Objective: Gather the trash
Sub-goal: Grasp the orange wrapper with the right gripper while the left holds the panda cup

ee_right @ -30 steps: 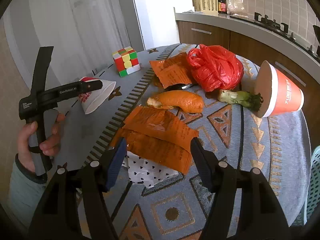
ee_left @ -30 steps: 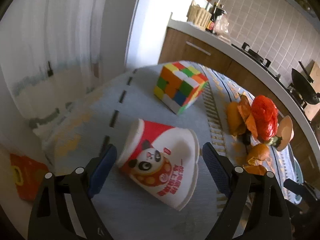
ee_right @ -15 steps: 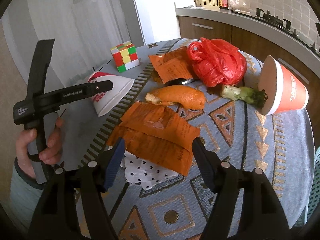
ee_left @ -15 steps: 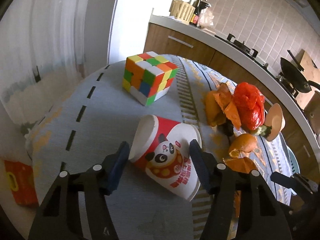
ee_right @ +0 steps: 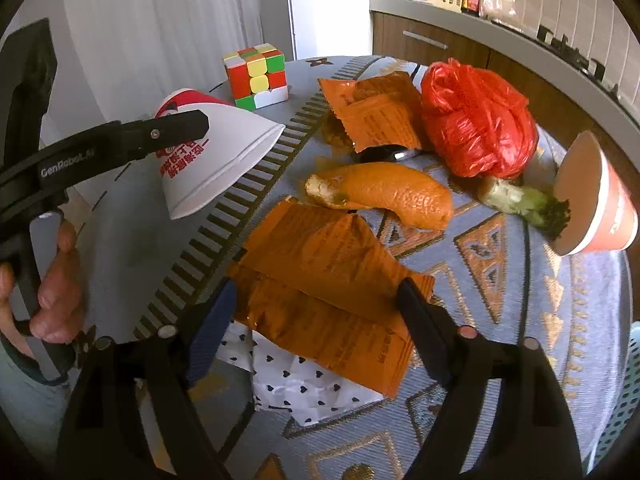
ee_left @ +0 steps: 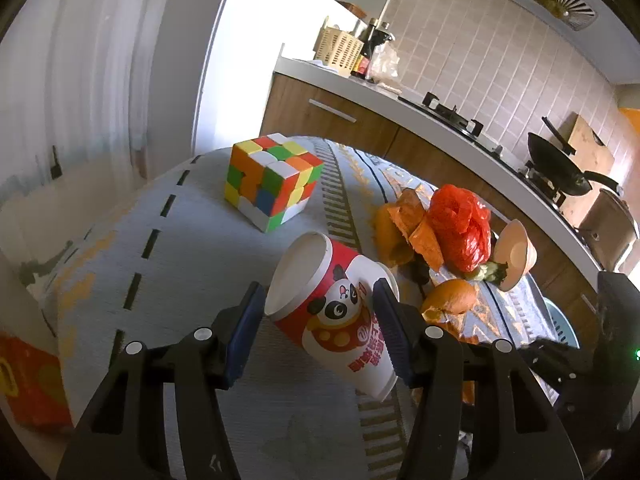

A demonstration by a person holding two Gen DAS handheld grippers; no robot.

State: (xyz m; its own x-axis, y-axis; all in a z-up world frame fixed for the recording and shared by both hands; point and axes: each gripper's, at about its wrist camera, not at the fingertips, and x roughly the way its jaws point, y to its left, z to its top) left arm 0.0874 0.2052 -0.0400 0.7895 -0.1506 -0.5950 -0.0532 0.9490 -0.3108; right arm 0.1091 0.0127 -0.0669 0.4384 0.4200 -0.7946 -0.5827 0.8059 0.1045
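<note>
Panda paper cup (ee_left: 336,312) — light, crushable; clamped mid-wall by left gripper (ee_left: 316,332), gently. Right gripper (ee_right: 316,320) — spread apart over orange wrappers (ee_right: 320,280).

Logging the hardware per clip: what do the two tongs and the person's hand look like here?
Both tongs, left and right, are matte black plastic with two angular fingers, dark blue ribbed pads and silver screw heads. Seen from the right wrist, the left tool bears white "GenRobot.AI" lettering. The person's bare left hand shows a grey-green sleeve with a dark cuff. No cables are visible.
</note>
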